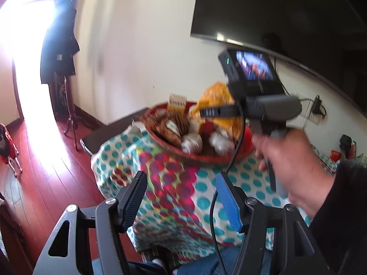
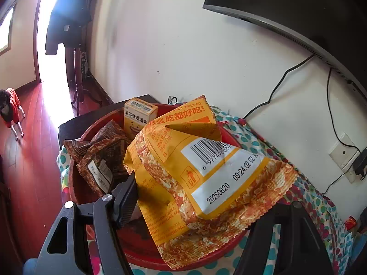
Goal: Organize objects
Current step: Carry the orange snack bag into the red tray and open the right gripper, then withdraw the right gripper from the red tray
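Right gripper (image 2: 183,197) carries the yellow snack bag (image 2: 201,167). Your right wrist view shows the bag lying between the fingers, with the left finger pad at its edge; the right finger is covered by the bag, so a firm pinch is likely but cannot be confirmed. The bag hangs over the red basin (image 2: 142,252), which already contains brown packets (image 2: 101,158) and a small yellow carton (image 2: 140,119) standing at the far side.

Left gripper (image 1: 183,197) is spread wide and holds nothing. It hovers above the polka-dot tablecloth (image 1: 169,183), short of the basin (image 1: 197,158). In that view your right hand (image 1: 291,167) sits close to the blue finger pad (image 1: 229,204), and a black cable (image 1: 213,217) runs between the two tools.

Judged step: placing the bag into the basin. Next, lower the bag onto the free near portion and spread the fingers only once it rests on the contents.

Clearances:
- The wall stands close behind the basin, with a television (image 2: 298,6) above and cables (image 2: 275,87) beside it. Keep your motion low and forward.
- The table edge falls away to the wooden floor (image 1: 45,171) on the left.
- Watch the cable near the left fingers.
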A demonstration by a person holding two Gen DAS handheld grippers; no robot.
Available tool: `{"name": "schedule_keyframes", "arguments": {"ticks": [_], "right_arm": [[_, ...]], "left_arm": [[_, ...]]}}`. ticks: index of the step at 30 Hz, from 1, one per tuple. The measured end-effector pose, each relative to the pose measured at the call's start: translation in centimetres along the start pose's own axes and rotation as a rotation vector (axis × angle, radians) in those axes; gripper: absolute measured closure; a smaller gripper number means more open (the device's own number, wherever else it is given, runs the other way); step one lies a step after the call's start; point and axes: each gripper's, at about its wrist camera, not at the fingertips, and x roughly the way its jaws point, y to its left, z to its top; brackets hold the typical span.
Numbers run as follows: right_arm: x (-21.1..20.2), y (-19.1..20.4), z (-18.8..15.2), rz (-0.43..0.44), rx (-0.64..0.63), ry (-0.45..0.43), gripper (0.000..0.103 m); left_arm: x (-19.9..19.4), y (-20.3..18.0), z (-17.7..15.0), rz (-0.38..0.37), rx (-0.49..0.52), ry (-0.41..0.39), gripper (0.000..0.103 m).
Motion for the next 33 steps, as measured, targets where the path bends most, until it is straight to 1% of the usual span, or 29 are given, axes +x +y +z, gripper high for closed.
{"name": "schedule_keyframes", "arguments": {"ticks": [2,5,11,19,28,30,33], "right_arm": [[0.2,0.5,0.0,0.001,0.001,0.003,0.036],[0.6,1.1,-0.1,0.003,-0.006,0.007,0.035],[1.3,1.9,-0.4,0.006,-0.014,0.016,0.035],[2.2,1.9,-0.1,0.001,-0.012,0.017,0.035],[4.4,2.1,-0.1,0.007,-0.012,0.029,0.035],[4.9,2.0,-0.1,0.011,-0.009,0.031,0.034],[5.5,1.7,0.1,0.02,-0.003,0.03,0.03]], "left_arm": [[-0.2,0.3,0.4,0.005,-0.011,-0.013,0.039],[-0.4,0.6,0.4,-0.015,-0.031,-0.011,0.039],[-0.5,0.4,0.3,-0.025,-0.027,-0.007,0.039],[-0.4,0.8,0.3,-0.031,-0.041,-0.004,0.039],[0.6,1.5,0.1,-0.026,-0.067,0.02,0.039],[0.8,1.6,0.1,-0.019,-0.071,0.025,0.039],[1.0,1.7,0.0,-0.012,-0.074,0.033,0.039]]}}
